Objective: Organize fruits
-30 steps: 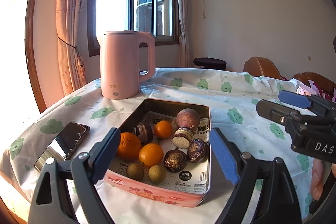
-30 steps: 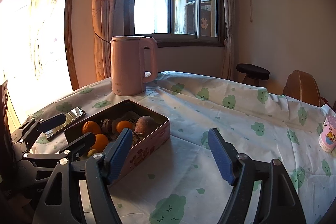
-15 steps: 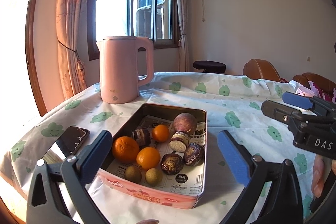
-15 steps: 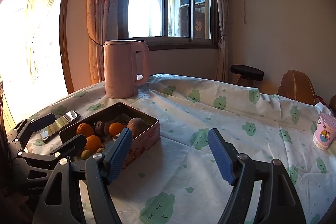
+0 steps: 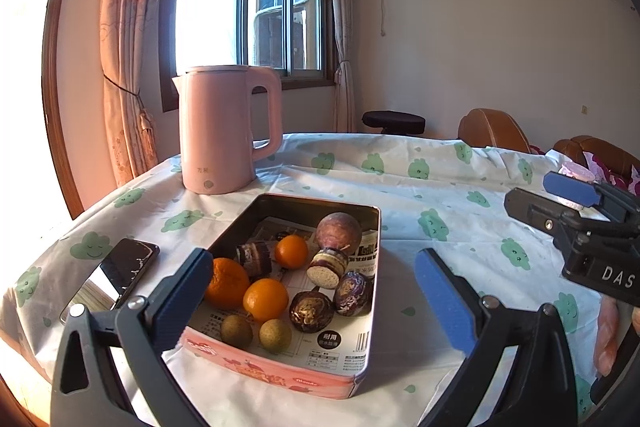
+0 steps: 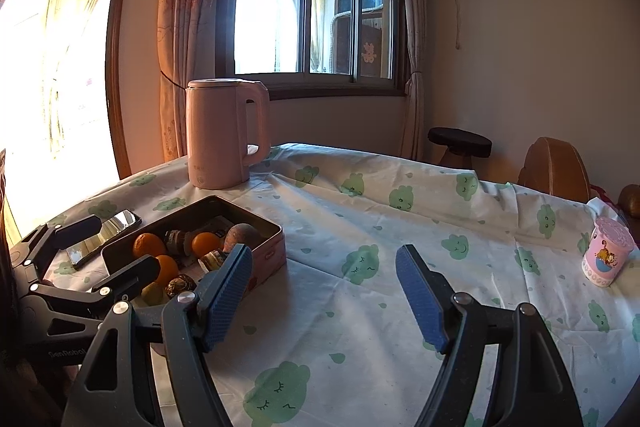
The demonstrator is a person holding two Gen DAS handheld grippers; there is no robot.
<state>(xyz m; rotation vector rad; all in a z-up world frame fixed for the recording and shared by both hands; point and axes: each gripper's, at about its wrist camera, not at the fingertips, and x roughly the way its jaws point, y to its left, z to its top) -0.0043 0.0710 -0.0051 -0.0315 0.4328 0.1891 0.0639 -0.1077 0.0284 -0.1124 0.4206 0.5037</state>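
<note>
Fruit all in tin, both grippers wide open and empty.
Left wrist: left gripper (image 5: 312, 297) held over near end of pink tin (image 5: 280, 375); oranges (image 5: 266, 299), small brown fruits (image 5: 237, 329), purple fruits (image 5: 338, 229) mixed on newspaper lining; kettle (image 5: 224, 131) behind, phone (image 5: 116, 271) beside. Right wrist: right gripper (image 6: 324, 291) over bare tablecloth (image 6: 400, 227), right of tin, pink cup (image 6: 606, 253) far right. Fits sorting about to start or packing done; no telling which.

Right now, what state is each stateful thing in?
left gripper: open, empty
right gripper: open, empty
tin: lidless, holding fruit
kettle: upright, lid shut
phone: flat, screen dark
pink cup: upright, lidded
</note>
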